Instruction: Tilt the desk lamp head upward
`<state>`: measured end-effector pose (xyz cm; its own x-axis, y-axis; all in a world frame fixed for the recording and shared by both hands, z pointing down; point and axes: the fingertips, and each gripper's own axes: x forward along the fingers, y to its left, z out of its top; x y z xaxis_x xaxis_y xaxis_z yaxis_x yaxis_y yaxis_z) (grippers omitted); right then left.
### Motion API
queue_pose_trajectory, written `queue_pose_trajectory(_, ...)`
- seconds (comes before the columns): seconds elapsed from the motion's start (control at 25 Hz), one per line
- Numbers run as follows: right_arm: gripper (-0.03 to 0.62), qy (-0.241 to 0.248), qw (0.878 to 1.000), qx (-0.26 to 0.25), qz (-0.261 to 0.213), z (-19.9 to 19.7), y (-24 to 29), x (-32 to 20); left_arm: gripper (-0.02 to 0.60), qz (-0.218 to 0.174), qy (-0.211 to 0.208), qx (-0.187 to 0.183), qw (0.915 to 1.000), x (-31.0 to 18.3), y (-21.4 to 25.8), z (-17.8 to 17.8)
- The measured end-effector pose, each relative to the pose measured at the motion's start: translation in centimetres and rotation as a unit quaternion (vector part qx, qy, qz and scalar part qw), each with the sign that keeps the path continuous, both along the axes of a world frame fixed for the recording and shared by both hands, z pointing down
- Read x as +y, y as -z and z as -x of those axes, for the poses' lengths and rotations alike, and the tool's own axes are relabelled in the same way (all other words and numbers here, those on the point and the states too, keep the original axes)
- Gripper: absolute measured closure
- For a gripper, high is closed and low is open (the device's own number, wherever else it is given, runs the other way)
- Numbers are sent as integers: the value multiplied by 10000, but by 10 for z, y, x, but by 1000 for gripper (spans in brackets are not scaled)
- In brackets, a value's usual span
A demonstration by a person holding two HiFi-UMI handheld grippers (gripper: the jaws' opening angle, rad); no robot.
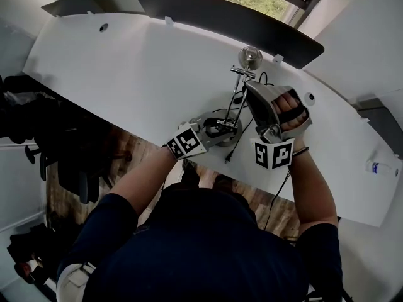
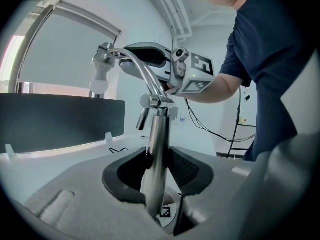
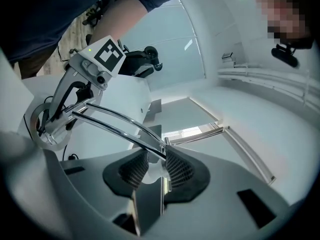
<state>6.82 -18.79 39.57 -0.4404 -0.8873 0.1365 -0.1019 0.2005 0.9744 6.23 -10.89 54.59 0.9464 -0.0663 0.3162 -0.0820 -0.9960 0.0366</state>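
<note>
A chrome desk lamp stands on the white desk [image 1: 126, 74], its round base [image 1: 228, 137] near the front edge. Its bulb head [image 1: 250, 56] is at the top of a thin two-rod arm [image 1: 240, 99]. My left gripper [image 1: 219, 128] is shut on the lamp's upright post [image 2: 157, 134] just above the base. My right gripper [image 1: 248, 87] reaches up to the arm near the head. In the right gripper view the rods [image 3: 115, 121] end between the open pads of the right gripper [image 3: 152, 166], and something white shows in the gap. The white bulb [image 2: 100, 81] hangs down.
A dark screen panel [image 1: 220, 14] runs along the desk's far edge. The lamp's black cable [image 1: 234, 148] trails off the front edge. A small bottle [image 1: 381, 167] lies at the far right. Dark chairs [image 1: 38, 137] stand on the floor at the left.
</note>
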Motion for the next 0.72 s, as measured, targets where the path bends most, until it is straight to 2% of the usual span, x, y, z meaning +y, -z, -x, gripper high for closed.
queue_pose_trajectory(0.36,482,-5,10000,79,1,0,-1,-1,446,-23,22,-23,10000,0,0,0)
queue_pose_trajectory(0.56,480,89,9994,317,-122,0,-3,-1,446,-207,130,-66,9997,0,0,1)
queue_pose_trajectory(0.72,471,30,9995,302,1,-6,-6,0,446,-365,112,-203,9991,1,2,5)
